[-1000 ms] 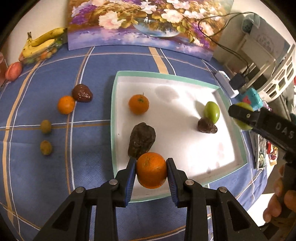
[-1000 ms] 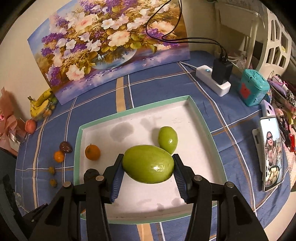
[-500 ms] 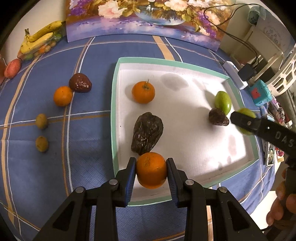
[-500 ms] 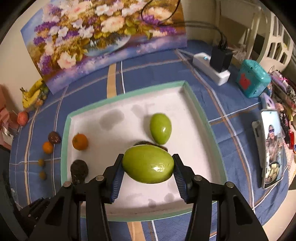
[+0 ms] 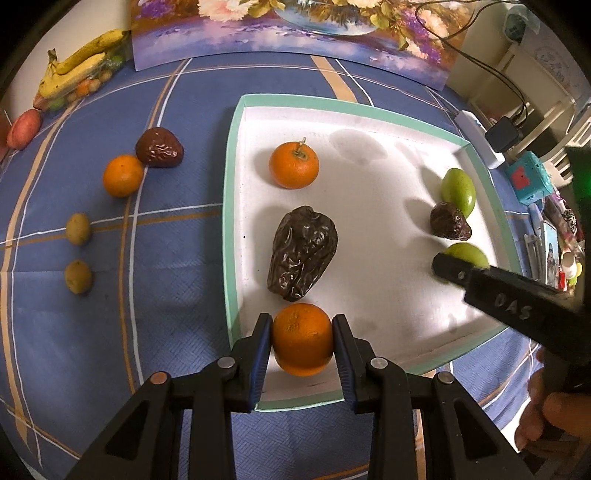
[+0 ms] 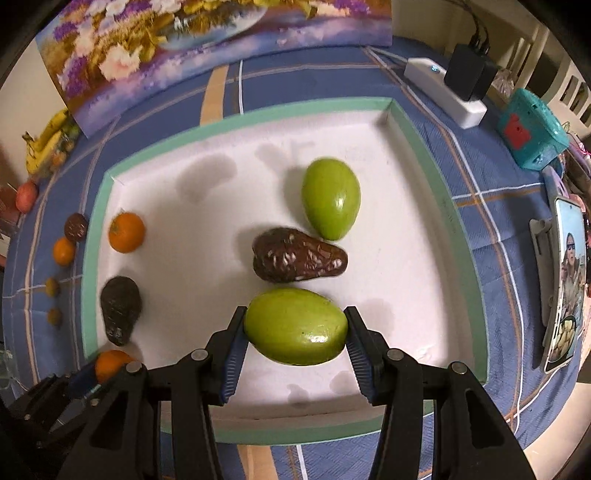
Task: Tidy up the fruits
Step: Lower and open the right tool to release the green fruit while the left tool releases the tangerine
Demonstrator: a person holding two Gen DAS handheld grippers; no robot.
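Observation:
My left gripper [image 5: 302, 334] is shut on an orange [image 5: 302, 338], held over the near-left corner of the white tray with a green rim [image 5: 231, 236]. My right gripper [image 6: 295, 332] is shut on a green avocado [image 6: 295, 326], low over the tray's near right part. Inside the tray lie an orange with a stem [image 5: 293, 166], a large dark wrinkled avocado [image 5: 301, 253], a smaller brown avocado [image 6: 295, 260] and a second green avocado [image 6: 331, 197]. In the left wrist view the right gripper's finger [image 5: 491, 291] covers most of its green fruit.
Left of the tray on the blue cloth [image 5: 173, 258] lie an orange [image 5: 122, 175], a brown avocado [image 5: 159, 148] and two small yellowish fruits [image 5: 78, 229]. Bananas [image 5: 77, 61] and a painting [image 5: 288, 29] stand at the back. A power strip [image 6: 443, 92], teal box [image 6: 532, 129] and phone [image 6: 567, 280] sit at right.
Both grippers have sunk toward the tray with their fruits still held, so the tray and its fruits look larger. The right one tilted further downward.

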